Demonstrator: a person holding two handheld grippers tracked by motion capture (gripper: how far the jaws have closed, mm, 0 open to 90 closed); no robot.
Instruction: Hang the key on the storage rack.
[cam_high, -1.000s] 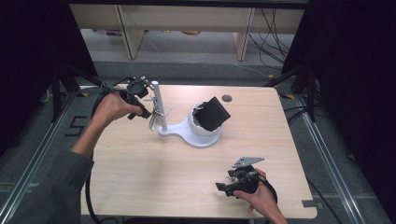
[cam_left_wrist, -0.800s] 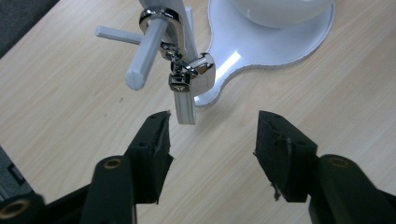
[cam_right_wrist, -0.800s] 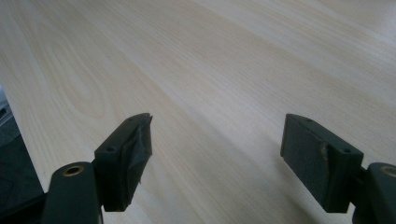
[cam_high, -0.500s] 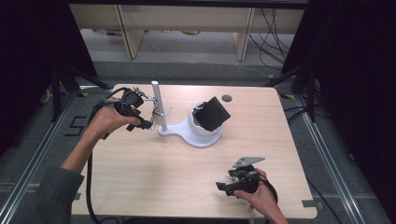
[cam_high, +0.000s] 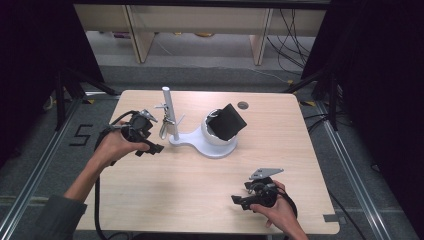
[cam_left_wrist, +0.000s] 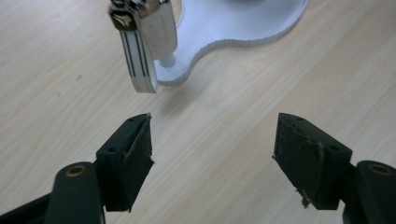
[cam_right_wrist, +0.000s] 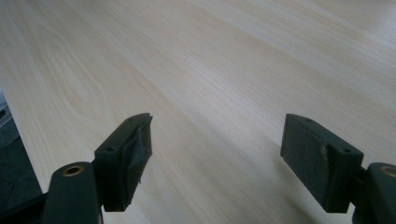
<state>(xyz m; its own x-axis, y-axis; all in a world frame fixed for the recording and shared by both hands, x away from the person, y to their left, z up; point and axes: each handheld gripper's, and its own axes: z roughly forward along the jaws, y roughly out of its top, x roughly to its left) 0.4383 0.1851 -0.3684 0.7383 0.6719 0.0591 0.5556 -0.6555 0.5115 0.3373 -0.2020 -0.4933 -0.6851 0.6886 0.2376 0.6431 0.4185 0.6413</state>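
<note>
Item: flat silver metal key fob with dark stripes along its edge (cam_left_wrist: 144, 44), hanging from a small hook on the slim white upright post (cam_high: 170, 112) of a white plastic stand (cam_high: 192, 142), which sits toward the far left of the pale wood-grain counter (cam_high: 200, 185). The fob hangs free with its long axis roughly vertical, lower end clear of the counter, just beside the post's foot. Same stand: round white cup at its right end carrying a tilted black boxy object (cam_high: 227, 121). Left gripper (cam_high: 150, 148), black, two-jawed, held in the person's left hand (cam_high: 117, 145) at the counter's left edge: jaws have just been opening and stand released, wide apart, nothing between them; in the left gripper view the fob lies ahead of the jaws and off toward the left one, apart from both pads. Right gripper (cam_high: 240, 202), black with a grey three-cornered plate on top, held low at the near right of the counter: jaws likewise spread and empty, bare counter beyond them in the right gripper view. Relation of note: the left gripper is by far the nearer to the fob, the right well apart from it; judged, any fresh grip would fall to the left hand, jaws brought forward and squared across the fob's flat faces
</note>
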